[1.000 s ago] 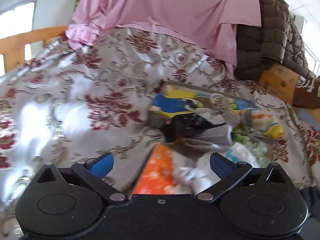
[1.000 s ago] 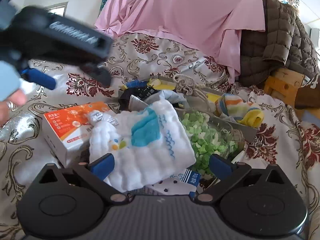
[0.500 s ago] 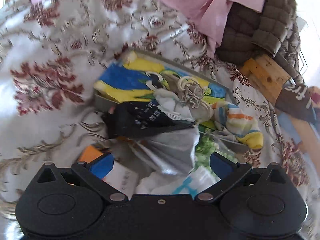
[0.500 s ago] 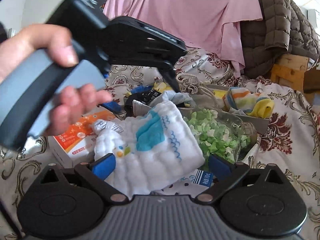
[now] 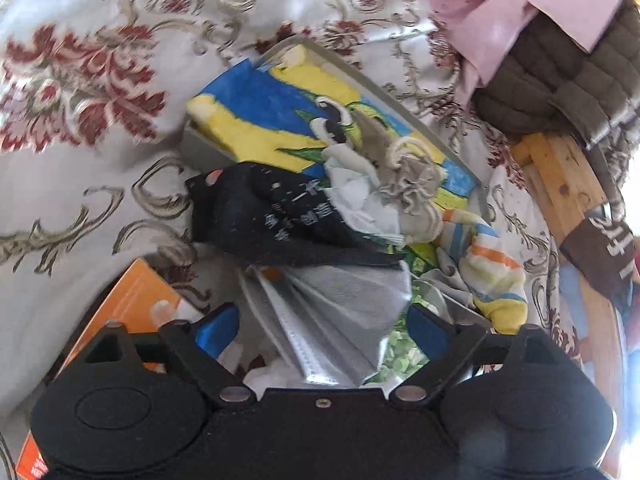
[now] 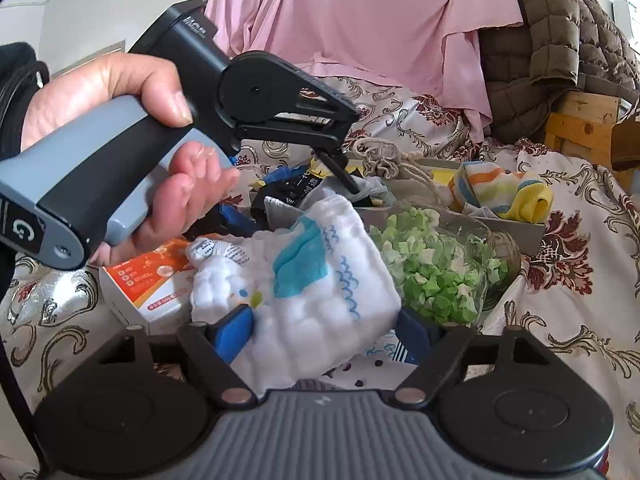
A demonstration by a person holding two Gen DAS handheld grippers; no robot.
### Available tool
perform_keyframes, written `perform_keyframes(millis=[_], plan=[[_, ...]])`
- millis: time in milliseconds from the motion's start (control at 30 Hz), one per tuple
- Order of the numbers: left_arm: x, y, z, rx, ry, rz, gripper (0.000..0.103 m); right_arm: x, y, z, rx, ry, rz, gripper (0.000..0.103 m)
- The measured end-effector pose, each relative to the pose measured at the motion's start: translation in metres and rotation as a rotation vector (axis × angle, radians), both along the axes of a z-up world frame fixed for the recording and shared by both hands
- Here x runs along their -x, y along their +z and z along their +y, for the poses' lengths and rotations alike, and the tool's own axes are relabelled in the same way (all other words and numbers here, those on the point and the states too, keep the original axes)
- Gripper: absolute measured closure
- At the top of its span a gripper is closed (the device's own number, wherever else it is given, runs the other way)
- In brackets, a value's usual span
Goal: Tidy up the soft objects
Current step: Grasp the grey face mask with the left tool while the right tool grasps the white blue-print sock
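Our left gripper [image 5: 322, 326] has swung over the pile, jaws narrowing around the grey cloth [image 5: 332, 312] at lower centre; our right gripper [image 6: 320, 332] narrows around the white towel [image 6: 304, 280], neither visibly pinched yet.

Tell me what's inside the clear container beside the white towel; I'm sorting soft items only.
The clear container holds small green and pale foam-like bits. The white towel covers its near left side, so anything underneath there stays hidden.

Both grippers [image 5: 322, 322] [image 6: 320, 330] partly closed
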State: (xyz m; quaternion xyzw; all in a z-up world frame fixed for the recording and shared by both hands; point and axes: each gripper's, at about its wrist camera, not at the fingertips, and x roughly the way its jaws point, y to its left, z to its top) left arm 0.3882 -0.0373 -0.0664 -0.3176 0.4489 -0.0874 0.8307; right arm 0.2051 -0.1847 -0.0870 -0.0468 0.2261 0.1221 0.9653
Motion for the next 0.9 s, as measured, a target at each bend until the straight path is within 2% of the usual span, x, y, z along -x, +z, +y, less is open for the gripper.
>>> perform_keyframes(millis=[233,567,700,800,900], plan=[[0.004,-0.002,0.01,0.056,0.035,0.018,0.032,0.0,0.002,0.001,0.003,0.003,-0.004,0.036],[0.009,0.008,0.014,0.071,0.036,-0.008,0.066,0.001,0.004,0.001,-0.001,0.005,-0.013,0.064],[0.011,0.011,0.013,0.034,0.024,-0.008,0.076,0.0,0.006,-0.001,0.014,-0.017,-0.018,0.072],[0.014,0.013,0.011,-0.016,0.012,-0.018,0.082,0.001,0.009,-0.002,0.02,-0.026,-0.028,0.077],[0.016,0.013,0.013,-0.031,0.021,-0.007,0.085,0.004,0.013,-0.001,0.026,-0.028,-0.051,0.081]])
